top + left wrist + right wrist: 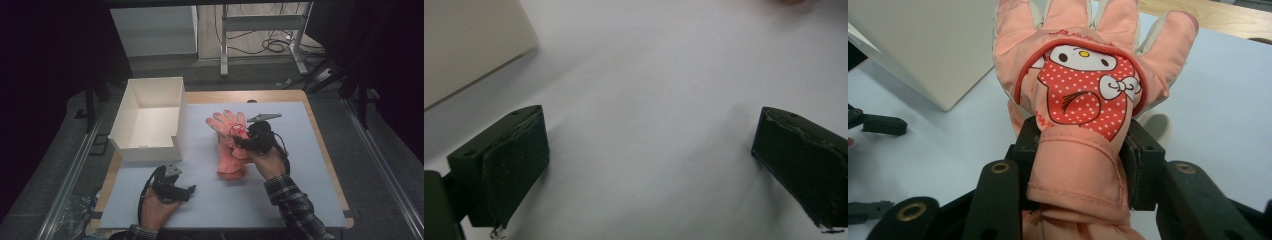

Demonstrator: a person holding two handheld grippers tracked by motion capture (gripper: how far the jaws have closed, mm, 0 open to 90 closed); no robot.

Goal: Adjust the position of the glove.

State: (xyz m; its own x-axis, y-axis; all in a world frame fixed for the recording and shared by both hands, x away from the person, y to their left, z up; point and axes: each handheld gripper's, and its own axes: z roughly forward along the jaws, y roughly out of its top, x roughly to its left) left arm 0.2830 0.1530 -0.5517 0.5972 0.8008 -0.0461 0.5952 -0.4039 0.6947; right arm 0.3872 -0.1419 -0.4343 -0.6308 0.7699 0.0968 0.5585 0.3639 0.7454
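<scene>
Right gripper [1080, 160] clamped the pink glove [1083, 95] beside the white box [150, 117], cuff cut off; left gripper [649, 165] gaped empty.

The high view is looking forward and down from above the person's side, taking in the whole counter [300, 165] from well back. The left gripper view is riding low on the left hand-held gripper [175, 187], facing closely along the bare counter surface. The right gripper view is looking from very near at the pink glove [1083, 100]. All three are sharing the white box [150, 120].
</scene>
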